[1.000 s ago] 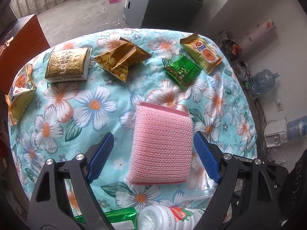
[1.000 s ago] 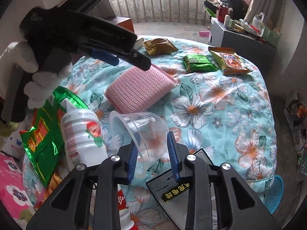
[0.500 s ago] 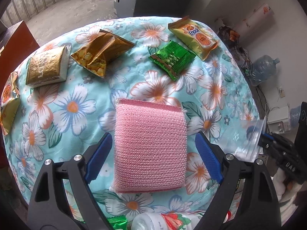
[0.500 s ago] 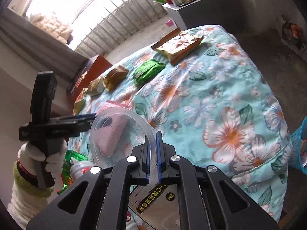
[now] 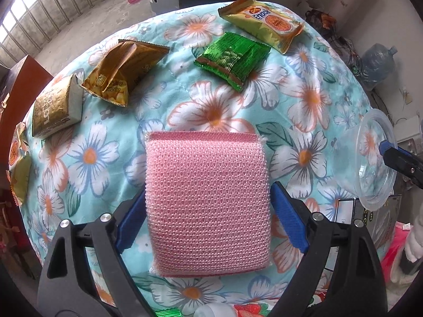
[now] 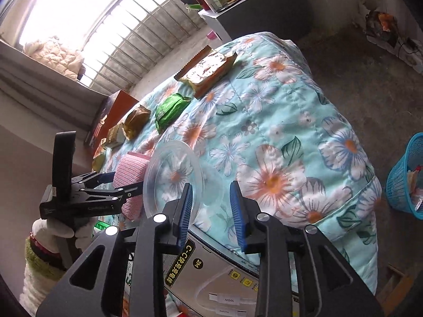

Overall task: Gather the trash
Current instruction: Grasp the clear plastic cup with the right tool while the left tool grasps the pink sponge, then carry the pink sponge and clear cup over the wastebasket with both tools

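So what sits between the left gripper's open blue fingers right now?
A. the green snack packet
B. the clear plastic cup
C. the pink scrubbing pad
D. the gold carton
C: the pink scrubbing pad lies between the left gripper's fingers, on the floral cloth.

The sponge [image 5: 208, 200] lies low in the middle of the bed [image 5: 312, 97]. Snack bags [image 5: 234, 56] lie above it. A cup [image 5: 366, 163] is at the right edge.
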`<state>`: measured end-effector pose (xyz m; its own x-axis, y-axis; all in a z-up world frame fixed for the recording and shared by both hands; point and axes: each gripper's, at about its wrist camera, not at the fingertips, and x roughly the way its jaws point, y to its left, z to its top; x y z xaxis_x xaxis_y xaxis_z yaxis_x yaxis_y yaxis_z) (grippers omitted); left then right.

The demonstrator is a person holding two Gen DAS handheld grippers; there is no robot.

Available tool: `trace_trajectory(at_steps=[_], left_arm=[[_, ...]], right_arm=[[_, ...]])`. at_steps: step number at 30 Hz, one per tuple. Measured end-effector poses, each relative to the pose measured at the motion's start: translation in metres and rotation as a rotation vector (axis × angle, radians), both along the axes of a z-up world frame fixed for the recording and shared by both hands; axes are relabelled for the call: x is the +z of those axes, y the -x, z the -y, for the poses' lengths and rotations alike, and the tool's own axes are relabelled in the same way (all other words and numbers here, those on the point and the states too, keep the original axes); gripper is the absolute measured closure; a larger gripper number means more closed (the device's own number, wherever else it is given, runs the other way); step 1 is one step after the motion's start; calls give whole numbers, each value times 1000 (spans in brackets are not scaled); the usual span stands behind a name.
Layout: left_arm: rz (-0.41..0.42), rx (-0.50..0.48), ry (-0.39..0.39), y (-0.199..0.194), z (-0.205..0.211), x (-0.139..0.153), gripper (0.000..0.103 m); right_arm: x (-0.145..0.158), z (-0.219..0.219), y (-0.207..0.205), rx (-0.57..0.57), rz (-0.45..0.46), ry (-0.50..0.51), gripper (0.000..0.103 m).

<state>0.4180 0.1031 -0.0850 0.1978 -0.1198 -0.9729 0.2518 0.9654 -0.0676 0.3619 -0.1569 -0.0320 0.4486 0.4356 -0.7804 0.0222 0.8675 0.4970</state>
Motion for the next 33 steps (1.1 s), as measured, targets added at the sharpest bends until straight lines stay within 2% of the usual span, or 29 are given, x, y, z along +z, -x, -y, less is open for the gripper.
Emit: trace_trajectory(at_steps=[11,20,25,33], left_arm=[[-51,33,4,-22,-2,-14,18],[-47,78,66,-29,-17,-7,24],[-28,87,78,-23,-22,-1,26],[74,81,126,6,-24,36,27]], right_arm=[[-2,-1,0,1,-1,5,74],[3,5,4,-9,15,-20,94],[5,6,6,-16,24,-29,97],[15,11,13,-26,51,-50,97]])
